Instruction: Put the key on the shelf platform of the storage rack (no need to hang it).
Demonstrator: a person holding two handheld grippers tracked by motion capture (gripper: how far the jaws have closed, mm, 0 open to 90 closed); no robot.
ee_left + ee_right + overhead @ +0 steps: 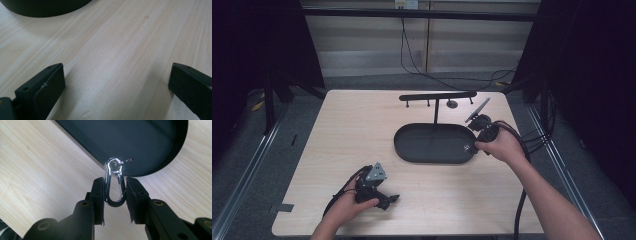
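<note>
Carabiner (114,182): silver metal snap hook with a small ring at its top end, clamped between the jaws of the right tongs (114,192), held over the right end rim of the tray (140,142); the high view is too small to resolve it.
Tray (412,145): black, oval, shallow, at the table's (352,130) centre-right.
Stand (437,96): black T-shaped bar with pegs, rising from the tray's far side.
Right tongs (472,146): in the right hand (502,145), near the table's right edge.
Left tongs (388,200): in the left hand (349,205), near the table's front edge; the left gripper view shows the jaws spread wide over bare wood, grasping nothing.
</note>
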